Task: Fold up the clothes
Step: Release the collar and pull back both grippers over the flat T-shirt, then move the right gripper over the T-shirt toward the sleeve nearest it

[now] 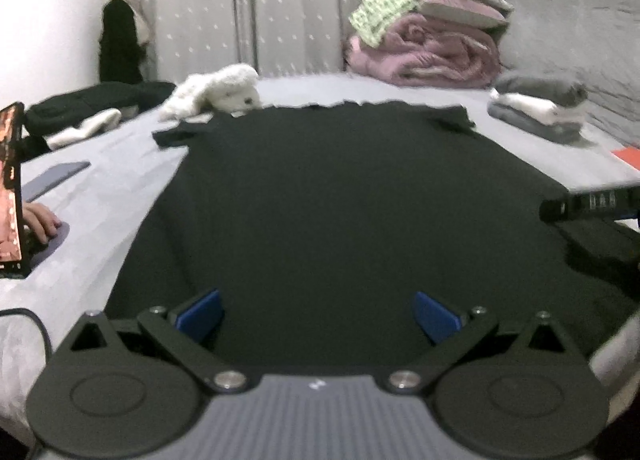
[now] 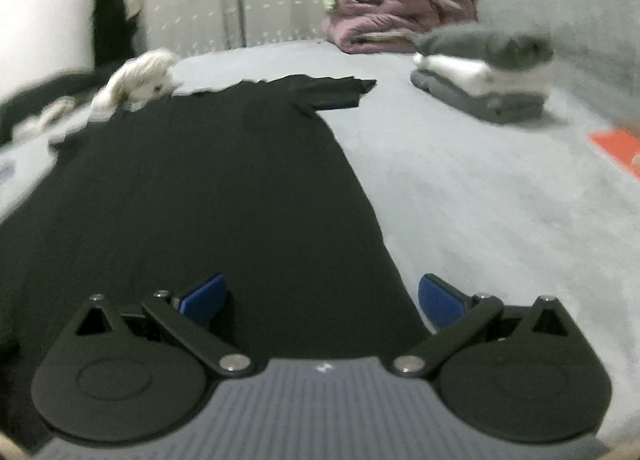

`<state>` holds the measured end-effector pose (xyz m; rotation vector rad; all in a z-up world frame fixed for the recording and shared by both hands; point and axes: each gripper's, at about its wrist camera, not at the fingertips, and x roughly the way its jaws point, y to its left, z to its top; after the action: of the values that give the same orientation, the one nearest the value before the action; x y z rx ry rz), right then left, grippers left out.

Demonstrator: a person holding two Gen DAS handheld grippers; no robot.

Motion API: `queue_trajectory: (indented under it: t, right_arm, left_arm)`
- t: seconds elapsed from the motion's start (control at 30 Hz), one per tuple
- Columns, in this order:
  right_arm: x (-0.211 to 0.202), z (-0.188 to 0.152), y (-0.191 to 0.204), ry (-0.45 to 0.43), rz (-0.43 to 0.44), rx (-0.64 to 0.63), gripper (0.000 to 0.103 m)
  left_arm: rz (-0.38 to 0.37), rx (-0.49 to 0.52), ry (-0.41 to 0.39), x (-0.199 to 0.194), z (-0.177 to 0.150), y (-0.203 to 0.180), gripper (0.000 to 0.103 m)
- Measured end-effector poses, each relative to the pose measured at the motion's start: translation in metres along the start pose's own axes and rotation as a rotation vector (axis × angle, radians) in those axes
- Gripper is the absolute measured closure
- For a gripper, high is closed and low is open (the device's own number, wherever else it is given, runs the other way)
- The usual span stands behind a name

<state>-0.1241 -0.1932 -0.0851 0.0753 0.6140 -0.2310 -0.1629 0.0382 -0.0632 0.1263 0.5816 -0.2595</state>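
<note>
- Black T-shirt [image 1: 340, 199] spread flat and full length on the grey bed [image 2: 480, 199], collar end far from the cameras, hem end near them.
- Both short sleeves out to the sides: one at the far left [image 1: 172, 135], the other at the far right [image 2: 336, 93]; no fold visible across the body or at either sleeve.
- Left gripper [image 1: 318, 316] held just over the near end of the shirt, blue pads [image 1: 200, 314] spread wide, nothing between them.
- Right gripper [image 2: 320, 300] over the shirt's right edge near the hem, spread just as wide, one pad above cloth and the other [image 2: 440, 300] above bare sheet; nothing held. Contact with the cloth impossible to judge from these views.
- Folded pile [image 2: 484, 75] of grey and white clothes stacked neatly at the far right of the bed, well apart from the shirt: by the look of it, that share of the work finished.
- Loose white garment [image 1: 216, 93] lying rumpled just beyond the collar, and dark clothes [image 1: 100, 99] with something pale heaped at the far left: seemingly unfolded.
- Pink blanket [image 1: 428, 51] with green checked cloth on top at the head of the bed, likely bedding and no part of the job.
- Judgement: somewhere mid-job. Shirt laid out smooth and ready, with every fold of it left to make, then the loose pieces at the far left.
- Also in view at the left edge: a phone [image 1: 12, 187] propped upright and another person's hand [image 1: 40, 219] resting beside it.
</note>
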Motion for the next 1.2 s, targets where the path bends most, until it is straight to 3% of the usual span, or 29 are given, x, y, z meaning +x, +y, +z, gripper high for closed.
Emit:
queue_trajectory:
  t: [0.37, 0.47, 0.6, 0.83, 1.13, 1.2]
  right_arm:
    - [-0.028, -0.004, -0.014, 0.039, -0.031, 0.036, 0.000]
    - [-0.033, 0.002, -0.024, 0.006, -0.052, 0.090, 0.000]
    - [-0.029, 0.011, -0.042, 0.046, -0.073, 0.170, 0.000]
    - [-0.012, 0.030, -0.067, 0.159, -0.015, 0.342, 0.000]
    - [0.024, 0.091, -0.077, 0.174, 0.065, 0.450, 0.000]
    - [0.038, 0.100, -0.076, 0.177, 0.058, 0.461, 0.000]
  left_arm:
    - [-0.120, 0.072, 0.095, -0.026, 0.001, -0.010, 0.000]
    - [-0.141, 0.084, 0.074, -0.029, 0.016, -0.010, 0.000]
    - [-0.133, 0.079, 0.050, -0.026, 0.040, -0.007, 0.000]
    - [-0.167, 0.055, 0.108, -0.006, 0.086, -0.001, 0.000]
    - [-0.187, 0.085, 0.113, 0.054, 0.125, -0.010, 0.000]
    - [-0.156, 0.087, 0.110, 0.073, 0.128, -0.010, 0.000]
